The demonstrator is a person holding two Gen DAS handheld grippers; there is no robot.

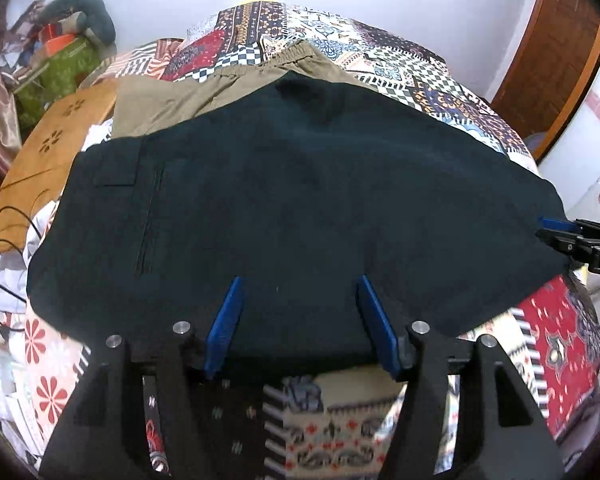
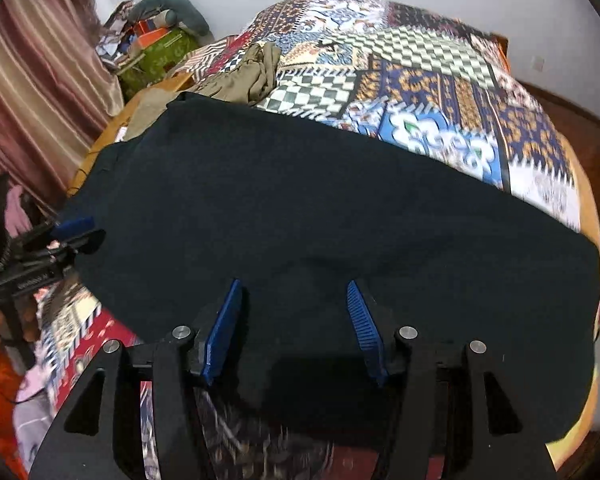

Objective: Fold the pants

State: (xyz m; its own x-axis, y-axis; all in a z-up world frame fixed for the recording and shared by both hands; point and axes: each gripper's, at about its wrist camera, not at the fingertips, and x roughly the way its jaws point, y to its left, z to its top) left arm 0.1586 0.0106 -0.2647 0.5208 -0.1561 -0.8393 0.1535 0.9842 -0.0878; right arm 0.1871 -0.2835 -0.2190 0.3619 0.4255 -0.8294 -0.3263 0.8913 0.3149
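**Both grippers free above the near edge of the dark pants**

Your left gripper (image 1: 298,320) has its blue fingers (image 1: 226,320) set moderately wide, with nothing between them; they hover over the near edge of the dark pants (image 1: 292,200) without pinching the cloth. Your right gripper (image 2: 294,326) is the same: fingers (image 2: 364,324) apart, empty, above the near edge further toward the leg end.

The dark pants lie spread flat on the patchwork bedspread (image 2: 420,80), pocket side to your left. Beyond their far edge sits the khaki garment (image 1: 220,80), partly tucked under them, and further off a heap of clutter (image 1: 60,48) against the wall.

It looks as if a fold has just been laid down and released. The next move likely calls for a fresh pinch on one end of the pants, both layers together, then carrying that end across to the other so the edges meet squarely.
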